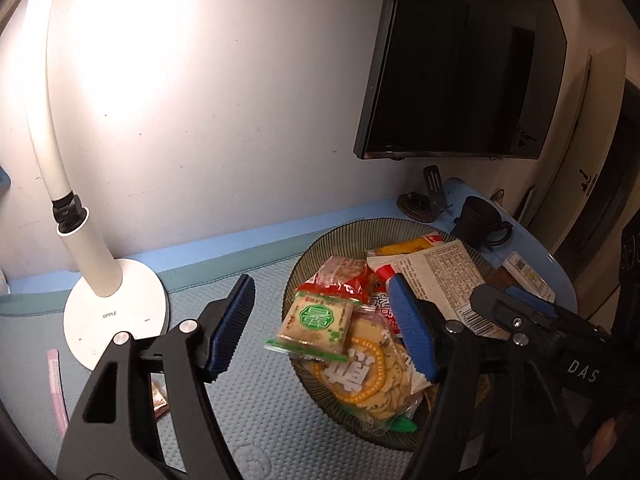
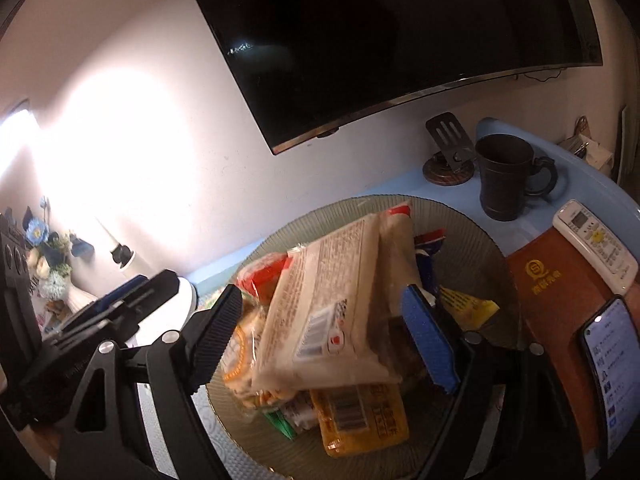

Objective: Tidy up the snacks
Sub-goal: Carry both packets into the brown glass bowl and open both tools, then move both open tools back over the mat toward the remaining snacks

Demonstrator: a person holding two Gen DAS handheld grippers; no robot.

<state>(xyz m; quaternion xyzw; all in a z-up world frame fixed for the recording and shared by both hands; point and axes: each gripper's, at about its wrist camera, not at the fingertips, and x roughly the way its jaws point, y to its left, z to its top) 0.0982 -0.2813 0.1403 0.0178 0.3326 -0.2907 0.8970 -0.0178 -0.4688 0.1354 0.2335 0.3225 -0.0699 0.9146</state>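
Observation:
A dark ribbed glass plate [image 1: 340, 232] [image 2: 480, 240] on the blue desk holds a pile of snack packets. My left gripper [image 1: 320, 280] is open just above the plate's left side. A green-and-white cracker packet [image 1: 316, 324] lies between its fingers without touching either pad, on top of a round-cracker bag [image 1: 368, 376]. My right gripper [image 2: 322, 292] is open over the plate's middle. A large white packet with a barcode [image 2: 332, 300] [image 1: 440, 280], blurred, lies tilted between its fingers on the pile. Each gripper shows in the other's view [image 1: 508, 296] [image 2: 136, 284].
A white desk lamp [image 1: 116, 304] stands left of the plate. A pink packet [image 1: 56, 384] and a small brown wrapper [image 1: 160, 400] lie on the mat. Behind the plate are a black mug [image 2: 506, 176] and a phone stand [image 2: 448, 148]; to its right lie a remote [image 2: 596, 244], a red booklet [image 2: 548, 288] and a phone [image 2: 612, 360].

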